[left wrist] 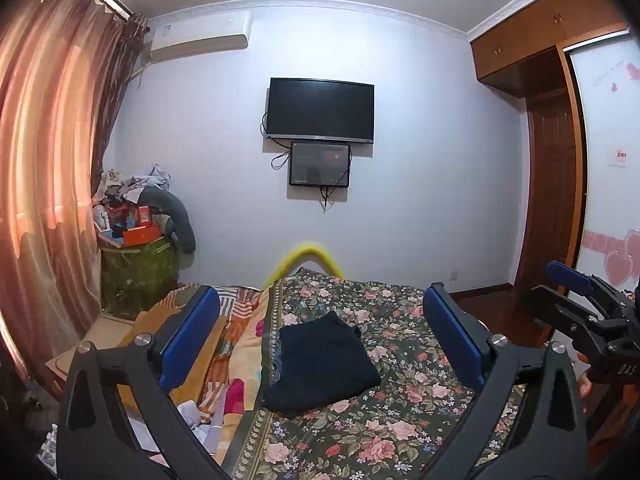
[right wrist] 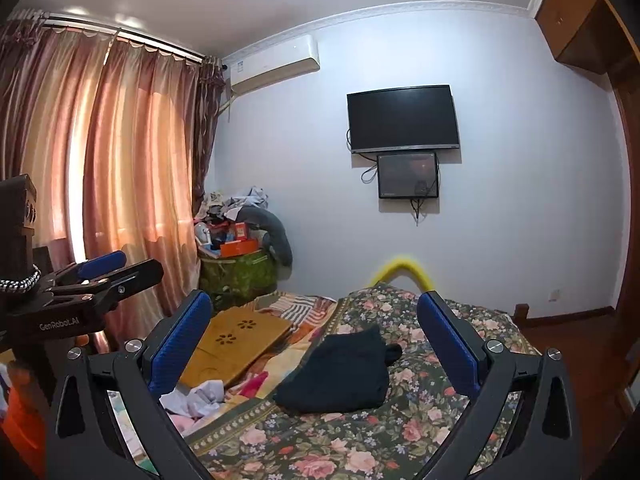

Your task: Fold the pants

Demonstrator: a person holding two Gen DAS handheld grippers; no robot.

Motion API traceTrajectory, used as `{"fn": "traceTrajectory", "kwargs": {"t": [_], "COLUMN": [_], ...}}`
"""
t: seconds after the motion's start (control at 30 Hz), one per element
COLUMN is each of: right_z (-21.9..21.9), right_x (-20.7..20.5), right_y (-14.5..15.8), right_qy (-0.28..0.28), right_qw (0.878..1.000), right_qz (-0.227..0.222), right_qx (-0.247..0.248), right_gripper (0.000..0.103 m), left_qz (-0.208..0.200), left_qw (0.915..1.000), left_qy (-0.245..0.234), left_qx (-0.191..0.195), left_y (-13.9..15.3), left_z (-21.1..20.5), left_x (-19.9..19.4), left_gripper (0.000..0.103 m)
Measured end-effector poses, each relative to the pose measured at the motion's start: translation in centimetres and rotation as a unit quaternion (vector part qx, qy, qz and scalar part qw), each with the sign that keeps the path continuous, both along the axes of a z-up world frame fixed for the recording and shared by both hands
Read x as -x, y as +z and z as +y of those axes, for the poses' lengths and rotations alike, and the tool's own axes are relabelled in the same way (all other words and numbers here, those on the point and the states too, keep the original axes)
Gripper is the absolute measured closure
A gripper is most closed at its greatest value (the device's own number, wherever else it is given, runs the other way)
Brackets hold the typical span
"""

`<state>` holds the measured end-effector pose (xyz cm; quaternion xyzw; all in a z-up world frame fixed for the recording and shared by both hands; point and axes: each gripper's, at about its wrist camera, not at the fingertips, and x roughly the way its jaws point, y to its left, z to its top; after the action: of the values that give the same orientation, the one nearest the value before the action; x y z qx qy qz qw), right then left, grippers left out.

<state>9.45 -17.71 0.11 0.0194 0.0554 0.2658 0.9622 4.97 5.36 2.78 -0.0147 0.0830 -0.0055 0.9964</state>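
Both claws spread wide, empty; folded pants (left wrist: 320, 364) on floral bedspread (left wrist: 400, 420).

Folded pants (left wrist: 322, 364) laid mid-bed on the quilt (left wrist: 400, 432); wooden board (right wrist: 236, 344) to their left, TV (left wrist: 320, 110) wall-mounted behind, clutter pile (left wrist: 136, 216) at back-left corner.

Pants (left wrist: 320, 364) black; bedspread (left wrist: 400, 420) dark floral, pink roses; curtains (right wrist: 120, 160) pink-orange.

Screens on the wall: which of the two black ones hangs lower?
The small screen, mounted directly beneath the big television. It is much narrower, and cables loop out from its sides.
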Motion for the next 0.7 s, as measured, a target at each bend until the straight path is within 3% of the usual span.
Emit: {"fn": "traceTrajectory", "kwargs": {"t": [0.7], "right_z": [-0.73], "right_x": [-0.12], "right_y": [0.32], "right_qy": [-0.010], "right_qw": [1.000], "right_qz": [0.011], "right_qx": [0.001], "right_gripper": [0.001], "left_qz": [0.016], "left_qw": [0.9998], "left_qy": [-0.016], "left_qx": [0.003], "left_y": [-0.46], "left_z": [0.09], "left_x": [-0.78], "left_gripper": [0.000]}}
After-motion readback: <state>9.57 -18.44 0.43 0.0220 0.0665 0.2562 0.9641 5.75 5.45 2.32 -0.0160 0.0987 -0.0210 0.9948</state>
